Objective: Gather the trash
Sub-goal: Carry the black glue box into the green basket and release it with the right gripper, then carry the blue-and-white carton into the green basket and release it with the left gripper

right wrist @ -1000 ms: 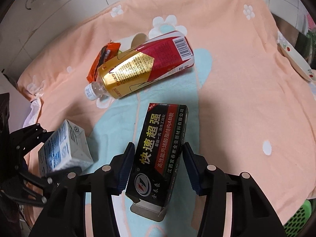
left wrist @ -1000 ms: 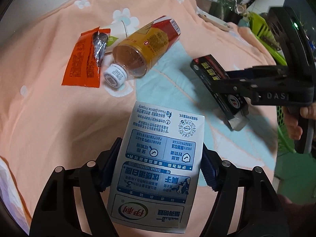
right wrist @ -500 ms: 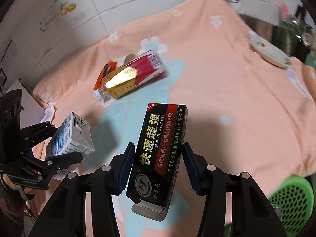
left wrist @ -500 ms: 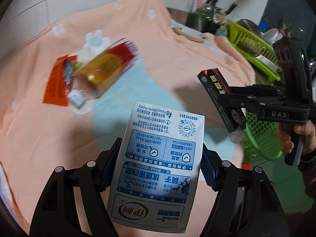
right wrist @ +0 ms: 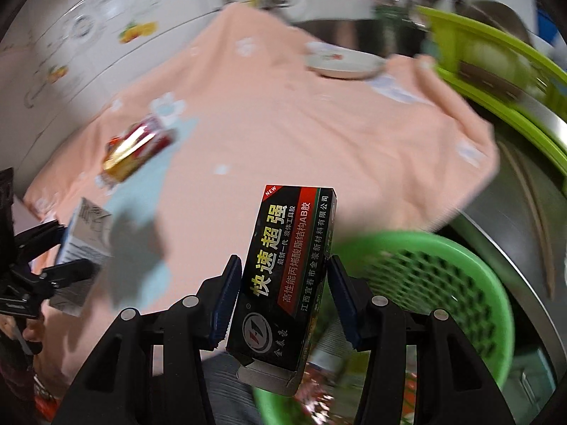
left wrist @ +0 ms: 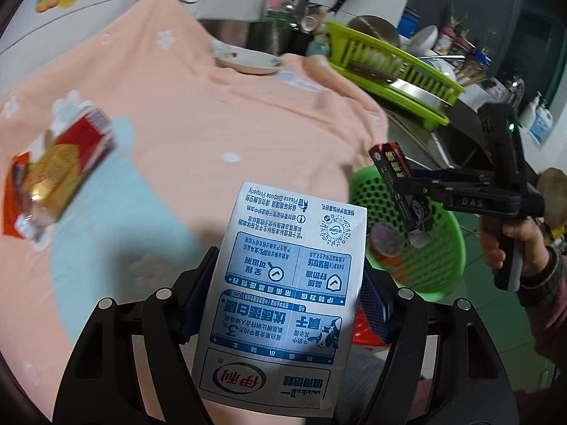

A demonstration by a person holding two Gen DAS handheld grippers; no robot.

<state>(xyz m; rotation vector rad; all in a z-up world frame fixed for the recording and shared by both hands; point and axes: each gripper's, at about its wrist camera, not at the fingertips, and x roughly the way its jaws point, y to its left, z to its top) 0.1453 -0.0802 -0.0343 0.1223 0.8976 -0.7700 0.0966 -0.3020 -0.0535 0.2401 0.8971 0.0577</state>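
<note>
Trash in both hands right now: my left gripper [left wrist: 283, 304] has its fingers [left wrist: 196, 304] spread pretty wide and clamped on the sides of a white and blue milk carton [left wrist: 287, 283], and my right gripper [right wrist: 283, 297] is about half open, pinching a black glue box [right wrist: 287, 276] with yellow lettering by its narrow sides. Both are up in the air, off the bench. From the left camera the glue box [left wrist: 400, 191] hangs right over the round green basket [left wrist: 443, 248], which sits below the bench's edge. The carton is above the edge of the peach cloth [left wrist: 212, 106], just beside the basket. Back on the cloth, a gold and red bottle [left wrist: 67, 163] lies on its side, blurry, with an orange wrapper [left wrist: 10, 198] poking out from under it. A white plate [left wrist: 248, 60] sits at the far end.
</note>
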